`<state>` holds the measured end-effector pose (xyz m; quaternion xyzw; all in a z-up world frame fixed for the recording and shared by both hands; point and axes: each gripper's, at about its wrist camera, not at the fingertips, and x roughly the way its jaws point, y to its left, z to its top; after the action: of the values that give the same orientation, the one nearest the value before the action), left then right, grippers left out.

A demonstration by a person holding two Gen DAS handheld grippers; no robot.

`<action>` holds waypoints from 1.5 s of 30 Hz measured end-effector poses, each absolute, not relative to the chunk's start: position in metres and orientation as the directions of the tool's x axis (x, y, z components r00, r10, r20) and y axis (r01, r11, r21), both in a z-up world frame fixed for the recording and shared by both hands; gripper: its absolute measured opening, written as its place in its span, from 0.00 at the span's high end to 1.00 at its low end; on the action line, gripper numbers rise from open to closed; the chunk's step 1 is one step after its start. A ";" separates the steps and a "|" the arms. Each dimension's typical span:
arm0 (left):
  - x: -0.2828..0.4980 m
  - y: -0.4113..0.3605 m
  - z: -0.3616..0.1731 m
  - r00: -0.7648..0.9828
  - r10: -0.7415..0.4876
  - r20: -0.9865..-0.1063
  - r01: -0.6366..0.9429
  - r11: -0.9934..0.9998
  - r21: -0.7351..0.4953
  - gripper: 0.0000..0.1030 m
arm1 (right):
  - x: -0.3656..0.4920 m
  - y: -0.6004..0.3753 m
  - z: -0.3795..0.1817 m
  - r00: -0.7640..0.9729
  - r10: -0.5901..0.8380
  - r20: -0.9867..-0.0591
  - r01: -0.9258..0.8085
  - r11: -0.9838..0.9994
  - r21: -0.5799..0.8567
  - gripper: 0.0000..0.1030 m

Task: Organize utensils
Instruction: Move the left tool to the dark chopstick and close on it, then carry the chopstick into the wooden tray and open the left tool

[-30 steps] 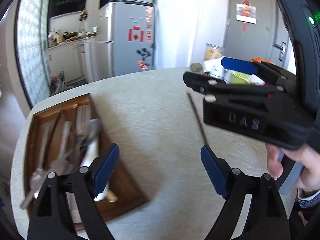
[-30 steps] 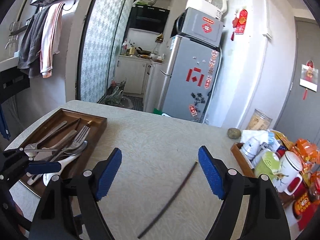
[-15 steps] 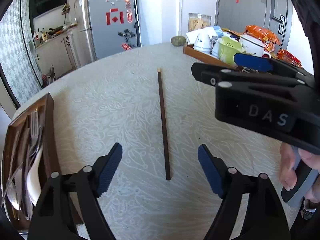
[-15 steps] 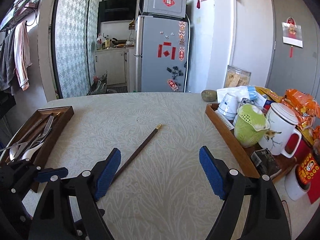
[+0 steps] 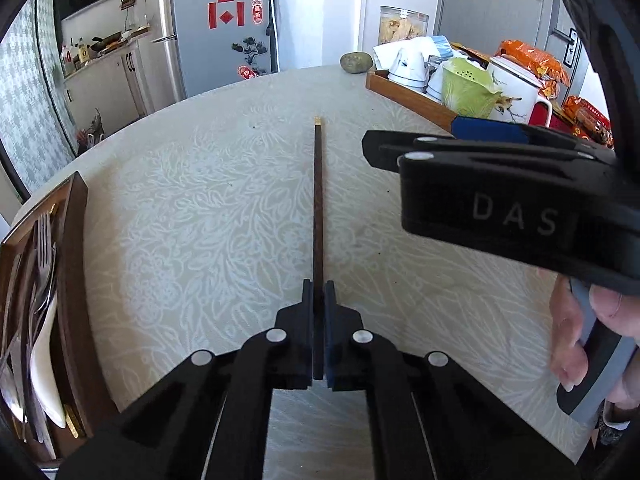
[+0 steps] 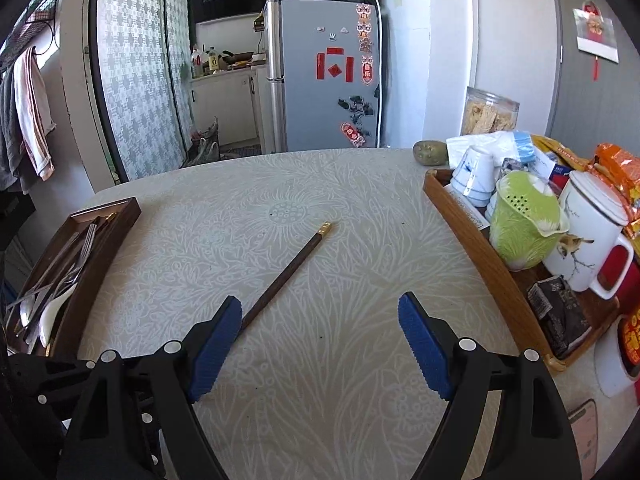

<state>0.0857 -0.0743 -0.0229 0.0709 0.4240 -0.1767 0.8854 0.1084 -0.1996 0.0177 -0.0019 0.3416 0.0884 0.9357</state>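
A dark brown chopstick (image 5: pixel 318 200) with a gold tip lies on the pale patterned table, pointing away from me. My left gripper (image 5: pixel 318 300) is shut on its near end. The chopstick also shows in the right wrist view (image 6: pixel 286 274). A dark wooden utensil tray (image 5: pixel 74 264) at the left holds forks, spoons and a white spoon; it also shows in the right wrist view (image 6: pixel 106 240). My right gripper (image 6: pixel 320 344) is open and empty, held above the table to the right of the chopstick; its body shows in the left wrist view (image 5: pixel 500 200).
A light wooden tray (image 6: pixel 472 240) at the right edge holds a green strainer cup (image 6: pixel 520 220), a white mug (image 6: pixel 588 240), cups and snack packets. A stone (image 6: pixel 430 152) lies at the far edge. A fridge (image 6: pixel 324 80) stands beyond the table.
My left gripper swung from the utensil tray to the chopstick, moved down over its near end and closed on it. My right gripper turned to the right and stayed open.
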 end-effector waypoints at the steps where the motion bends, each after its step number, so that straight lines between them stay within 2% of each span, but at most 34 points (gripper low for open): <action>1: 0.085 -0.073 -0.023 0.580 -0.252 -0.775 0.375 0.927 -0.022 0.95 | 0.110 -0.199 0.016 0.744 0.170 -0.647 -0.167 0.984 0.067 0.21; 7: 0.075 -0.071 -0.010 0.621 -0.271 -0.736 0.378 0.925 -0.022 0.95 | 0.125 -0.198 0.009 0.698 0.225 -0.680 -0.169 0.974 0.150 0.21; 12: 0.060 -0.073 -0.001 0.651 -0.280 -0.706 0.397 0.918 0.003 0.95 | 0.134 -0.187 0.003 0.653 0.268 -0.708 -0.189 0.963 0.190 0.37; 16: 0.053 -0.080 -0.001 0.662 -0.270 -0.699 0.413 0.910 0.040 0.95 | 0.143 -0.184 -0.006 0.587 0.347 -0.732 -0.188 0.937 0.293 0.45; 21: 0.053 -0.081 -0.005 0.642 -0.286 -0.711 0.429 0.903 0.024 0.95 | 0.156 -0.188 -0.016 0.546 0.347 -0.762 -0.135 0.935 0.329 0.77; 22: 0.053 -0.080 -0.005 0.639 -0.289 -0.713 0.430 0.902 0.021 0.95 | 0.157 -0.189 -0.016 0.543 0.347 -0.764 -0.135 0.935 0.329 0.79; 32: 0.048 -0.071 0.000 0.646 -0.298 -0.703 0.426 0.905 0.009 0.96 | 0.145 -0.165 0.013 0.606 0.307 -0.734 -0.205 0.952 0.229 0.84; 33: 0.047 -0.068 0.002 0.651 -0.295 -0.700 0.419 0.908 0.007 1.00 | 0.143 -0.159 0.020 0.617 0.302 -0.727 -0.217 0.953 0.211 0.90; 34: 0.047 -0.063 0.004 0.656 -0.292 -0.696 0.410 0.912 0.004 1.00 | 0.141 -0.155 0.025 0.628 0.294 -0.721 -0.226 0.955 0.193 0.93; 37: 0.045 -0.048 0.009 0.665 -0.292 -0.687 0.392 0.920 -0.011 1.00 | 0.136 -0.136 0.043 0.660 0.278 -0.698 -0.258 0.957 0.137 0.94; 45: 0.036 0.009 0.014 0.697 -0.275 -0.662 0.313 0.948 -0.063 1.00 | 0.129 -0.080 0.064 0.635 0.365 -0.681 -0.332 0.925 0.186 0.94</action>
<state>0.0362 0.0091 0.0141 0.0272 0.3547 -0.1596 0.9208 0.1289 -0.0803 0.0645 0.0218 0.3813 0.1926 0.9039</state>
